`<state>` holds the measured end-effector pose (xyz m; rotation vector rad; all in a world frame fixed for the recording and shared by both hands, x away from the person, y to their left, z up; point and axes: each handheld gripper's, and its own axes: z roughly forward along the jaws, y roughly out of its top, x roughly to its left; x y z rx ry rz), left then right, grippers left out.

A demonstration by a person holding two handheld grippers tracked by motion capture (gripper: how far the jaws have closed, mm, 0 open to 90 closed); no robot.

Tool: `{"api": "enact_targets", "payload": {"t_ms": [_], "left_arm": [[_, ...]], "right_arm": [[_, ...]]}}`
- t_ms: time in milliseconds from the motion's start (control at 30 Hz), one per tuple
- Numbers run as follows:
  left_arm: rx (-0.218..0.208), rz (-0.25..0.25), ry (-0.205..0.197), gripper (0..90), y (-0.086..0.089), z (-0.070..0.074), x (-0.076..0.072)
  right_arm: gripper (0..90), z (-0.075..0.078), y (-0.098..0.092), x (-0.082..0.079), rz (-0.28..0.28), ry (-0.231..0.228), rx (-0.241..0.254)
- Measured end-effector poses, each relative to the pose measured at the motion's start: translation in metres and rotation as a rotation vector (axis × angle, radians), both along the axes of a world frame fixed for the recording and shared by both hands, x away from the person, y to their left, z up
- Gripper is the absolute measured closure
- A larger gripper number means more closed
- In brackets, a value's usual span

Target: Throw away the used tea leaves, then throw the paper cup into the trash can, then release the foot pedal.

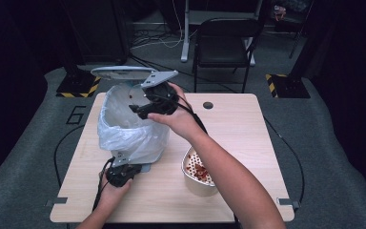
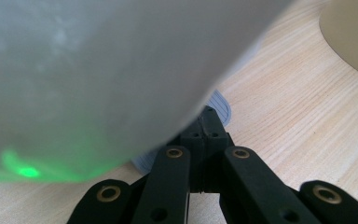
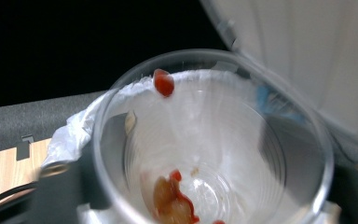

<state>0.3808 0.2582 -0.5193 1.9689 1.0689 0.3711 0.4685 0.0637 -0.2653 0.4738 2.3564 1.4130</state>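
Clear plastic cup [image 3: 205,154] is the item in hand: thin-walled, light, crushes easily, and slick inside with red sauce, so grip it on the side wall near the base, light squeeze only.

High view: right gripper [image 1: 147,106] is tipped over the mouth of the white bin [image 1: 124,129], which is lined with a translucent bag. Cup itself is hard to make out there. Left gripper [image 1: 124,174] sits low against the bin's near base, on the table [image 1: 248,143]. Just right of the bin, a tan bowl [image 1: 198,174] with red scraps inside.

Left gripper view: fingers [image 2: 186,172] are fully together, nothing between them, pressed up to the bin's foot as if bracing it. Bowl edge [image 2: 349,37] shows off to the bin's right.

Right gripper view: cup sits between the fingers, mouth facing the bin liner [image 3: 74,135]. Whether the pads actually press on it I can't tell; they're blurred and hidden behind the cup wall. Sauce residue and one brownish lump sit at the cup bottom, one red blob [image 3: 163,82] at the rim.

Count: 1 cup, 1 bin, 1 bowl, 2 grippers.
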Motion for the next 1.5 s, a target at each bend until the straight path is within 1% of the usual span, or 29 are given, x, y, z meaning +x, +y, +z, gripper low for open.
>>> {"api": "enact_targets", "payload": {"t_ms": [33,100,167,200,267,300,367,467,533,567,600,633,700,733,767,833,867,967,1033,1067,1133,1167,1200,1233,1267,1333,1400,1467,1500], "left_arm": [[0.000,0.000,0.000,90.0,0.000,0.000,0.000],[0.002,-0.006,0.004,90.0,0.001,0.001,0.000],[0.006,-0.005,0.003,90.0,0.001,0.001,0.000],[-0.006,0.005,-0.004,90.0,0.000,0.000,0.000],[-0.002,0.000,0.000,90.0,0.000,0.000,0.000],[0.000,-0.002,-0.002,90.0,0.000,0.000,0.000],[-0.002,0.001,0.001,90.0,0.000,0.000,0.000],[0.002,-0.001,0.004,90.0,0.000,0.000,0.000],[0.006,-0.001,0.000,90.0,0.000,0.000,0.000],[0.005,0.007,-0.001,90.0,0.000,0.000,0.000],[0.034,-0.013,0.007,90.0,0.002,0.001,0.001],[-0.012,0.009,0.013,90.0,-0.001,0.000,-0.001],[-0.014,0.012,0.014,90.0,-0.001,0.000,-0.001],[0.004,-0.002,0.015,90.0,0.000,0.001,0.000],[-0.005,0.006,0.017,90.0,-0.001,0.001,-0.001],[-0.003,0.007,0.018,90.0,-0.001,0.001,-0.001],[-0.005,0.006,0.019,90.0,-0.001,0.001,-0.001],[-0.018,0.010,0.025,90.0,-0.001,0.001,0.000],[-0.013,0.008,0.025,90.0,-0.001,0.001,0.000],[-0.005,0.009,0.023,90.0,-0.001,0.001,-0.001],[-0.016,0.008,0.029,90.0,0.001,0.001,0.000],[-0.017,0.008,0.032,90.0,0.001,0.001,0.000],[-0.022,-0.003,0.038,90.0,0.001,0.001,0.001],[-0.015,-0.002,0.049,90.0,0.001,0.002,0.001],[-0.015,-0.001,0.035,90.0,0.001,0.002,0.002],[-0.032,0.006,0.045,90.0,0.001,0.001,0.002],[-0.028,0.004,0.046,90.0,0.001,0.002,0.002],[-0.006,0.004,0.045,90.0,0.001,0.003,0.001],[-0.019,0.001,0.048,90.0,0.001,0.002,0.001]], "right_arm": [[9.1,-0.004,0.006,0.000,-0.009,0.017,-0.005],[7.4,-0.009,0.012,0.000,-0.008,0.046,-0.031],[0.7,-0.012,0.013,-0.002,-0.009,0.030,-0.049],[0.0,-0.013,0.011,-0.004,-0.012,0.028,-0.048],[0.1,-0.011,0.003,-0.007,-0.006,0.021,-0.034],[0.5,-0.008,-0.003,-0.010,-0.015,0.004,-0.027],[3.0,-0.002,-0.016,-0.016,-0.014,-0.003,-0.012],[14.5,0.004,-0.037,-0.027,-0.026,-0.034,-0.025],[14.6,0.005,-0.056,-0.033,-0.036,-0.031,-0.031],[15.5,0.005,-0.068,-0.037,-0.058,-0.036,-0.039],[16.4,0.005,-0.076,-0.040,-0.070,-0.039,-0.042],[17.1,0.003,-0.089,-0.043,-0.083,-0.044,-0.049],[20.0,-0.001,-0.111,-0.049,-0.122,-0.058,-0.040],[19.9,-0.003,-0.121,-0.052,-0.151,-0.064,-0.063],[19.9,-0.007,-0.130,-0.055,-0.179,-0.065,-0.077],[19.8,-0.014,-0.148,-0.061,-0.213,-0.047,-0.076],[19.8,-0.018,-0.158,-0.065,-0.234,-0.050,-0.074],[19.8,-0.033,-0.191,-0.080,-0.287,-0.028,-0.002],[19.8,-0.043,-0.210,-0.090,-0.335,-0.040,0.000],[19.7,-0.047,-0.217,-0.093,-0.353,-0.047,0.012],[19.4,-0.059,-0.237,-0.103,-0.403,-0.043,0.054],[19.2,-0.065,-0.244,-0.107,-0.436,-0.032,0.079],[18.9,-0.070,-0.250,-0.110,-0.452,-0.027,0.082],[18.9,-0.077,-0.257,-0.113,-0.476,-0.043,0.079],[18.7,-0.082,-0.263,-0.115,-0.496,-0.034,0.090],[18.4,-0.093,-0.272,-0.118,-0.520,-0.025,0.111],[18.4,-0.109,-0.281,-0.119,-0.538,0.005,0.140],[18.4,-0.121,-0.286,-0.119,-0.562,0.027,0.129],[18.4,-0.129,-0.289,-0.117,-0.582,0.018,0.103]]}}
